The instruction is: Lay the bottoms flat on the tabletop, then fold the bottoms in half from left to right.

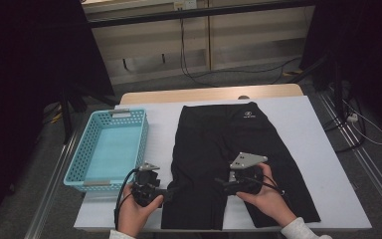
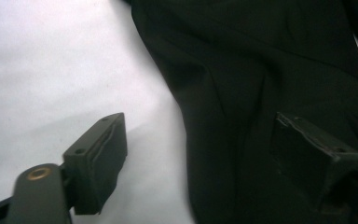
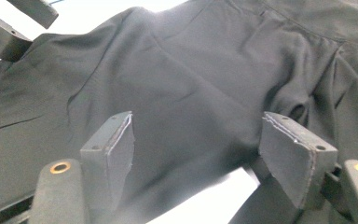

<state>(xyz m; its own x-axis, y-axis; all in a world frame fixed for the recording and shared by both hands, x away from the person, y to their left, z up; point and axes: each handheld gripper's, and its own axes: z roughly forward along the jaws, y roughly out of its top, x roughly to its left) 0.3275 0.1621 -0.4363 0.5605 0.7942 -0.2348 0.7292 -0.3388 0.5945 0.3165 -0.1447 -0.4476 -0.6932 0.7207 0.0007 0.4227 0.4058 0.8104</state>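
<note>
A pair of black shorts (image 1: 229,144) lies flat on the white table cover (image 1: 308,129), waistband at the far side. My left gripper (image 1: 170,191) points right at the outer edge of the shorts' left leg. In the left gripper view it (image 2: 200,154) is open, one pad over the white cover and the other over the black cloth (image 2: 270,70), neither pressing. My right gripper (image 1: 220,182) points left at the inner side of the legs. In the right gripper view it (image 3: 198,149) stands open over the cloth (image 3: 205,79), with the left gripper (image 3: 9,28) far off.
An empty teal basket (image 1: 79,169) stands on the left of the table, just beyond my left hand. A wooden table edge (image 1: 209,93) runs along the far side. Cables lie on the floor beyond and to the right.
</note>
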